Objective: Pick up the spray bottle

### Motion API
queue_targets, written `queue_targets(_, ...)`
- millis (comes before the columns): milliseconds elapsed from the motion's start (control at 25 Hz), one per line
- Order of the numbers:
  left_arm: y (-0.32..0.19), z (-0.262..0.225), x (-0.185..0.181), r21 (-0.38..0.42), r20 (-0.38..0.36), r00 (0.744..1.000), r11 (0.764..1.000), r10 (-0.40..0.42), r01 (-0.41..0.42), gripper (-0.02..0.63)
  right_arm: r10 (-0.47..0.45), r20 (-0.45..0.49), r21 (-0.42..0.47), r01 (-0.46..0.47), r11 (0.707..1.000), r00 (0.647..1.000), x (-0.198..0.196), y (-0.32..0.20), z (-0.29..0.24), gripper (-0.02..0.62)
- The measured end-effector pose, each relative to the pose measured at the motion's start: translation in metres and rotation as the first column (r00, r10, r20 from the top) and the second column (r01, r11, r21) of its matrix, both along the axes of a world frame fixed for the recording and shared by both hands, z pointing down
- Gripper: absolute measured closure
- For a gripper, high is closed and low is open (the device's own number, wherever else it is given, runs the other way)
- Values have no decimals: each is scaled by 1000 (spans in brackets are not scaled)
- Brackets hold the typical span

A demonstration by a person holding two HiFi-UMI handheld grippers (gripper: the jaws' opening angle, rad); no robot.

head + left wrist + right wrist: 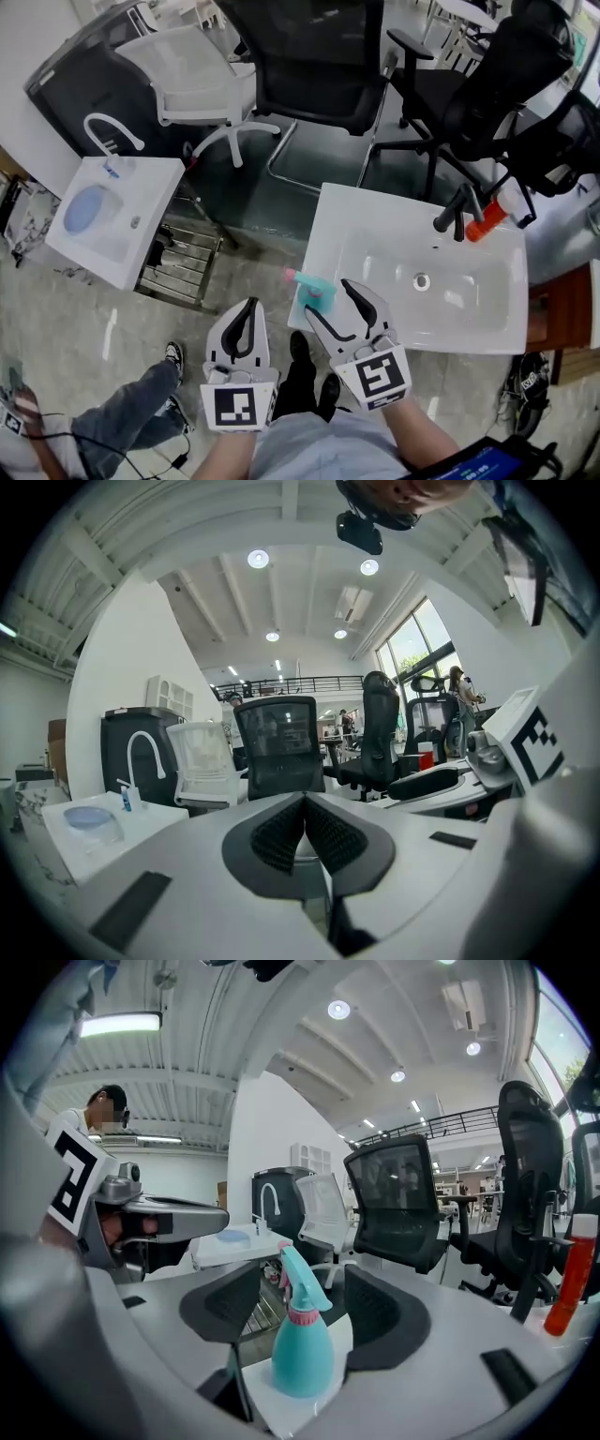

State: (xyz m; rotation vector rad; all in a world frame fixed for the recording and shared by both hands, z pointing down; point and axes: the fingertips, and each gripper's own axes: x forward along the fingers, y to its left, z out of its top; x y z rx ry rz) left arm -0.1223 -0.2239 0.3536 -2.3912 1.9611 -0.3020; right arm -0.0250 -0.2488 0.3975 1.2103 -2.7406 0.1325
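A teal spray bottle (312, 292) with a pink collar stands upright on the near left corner of a white sink basin (361, 206). My right gripper (328, 302) is open, with one jaw on each side of the bottle. In the right gripper view the bottle (302, 1346) stands between the dark pads (373, 1316) with a gap on both sides, so neither presses on it. My left gripper (242, 324) hangs to the left of the sink over the floor. In the left gripper view it (305, 825) is shut, pads together, with nothing held.
A black faucet (457, 214) and an orange-red bottle (485, 222) stand at the sink's far right. A second small sink (112, 220) with a white faucet stands to the left. Office chairs (319, 66) crowd behind. A person's legs (141, 403) are at lower left.
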Motion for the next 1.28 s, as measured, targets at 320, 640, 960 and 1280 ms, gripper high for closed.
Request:
queue_targets(320,-30,24,-26,-47,-22,1000,999,-10,9,589,-7,-125,-14,6,1000,992,-22,-25,35,304)
queue_targets(640,-48,48,-42,-93,-35,999,996,-8,4,589,-10,-126,-49,4,999,992,-35,-40,58,325)
queue_targets(960,-57,55,-46,-110,-48,999,994,-3,-2,589,-7,-135,-76,-3,997,991,-40,-42,65,357)
queue_targets(1280,-56,54,-46,-109,-44,999,994,-1,-4,591,-13,-134,-61,5,998,991,-41,-42,65,391)
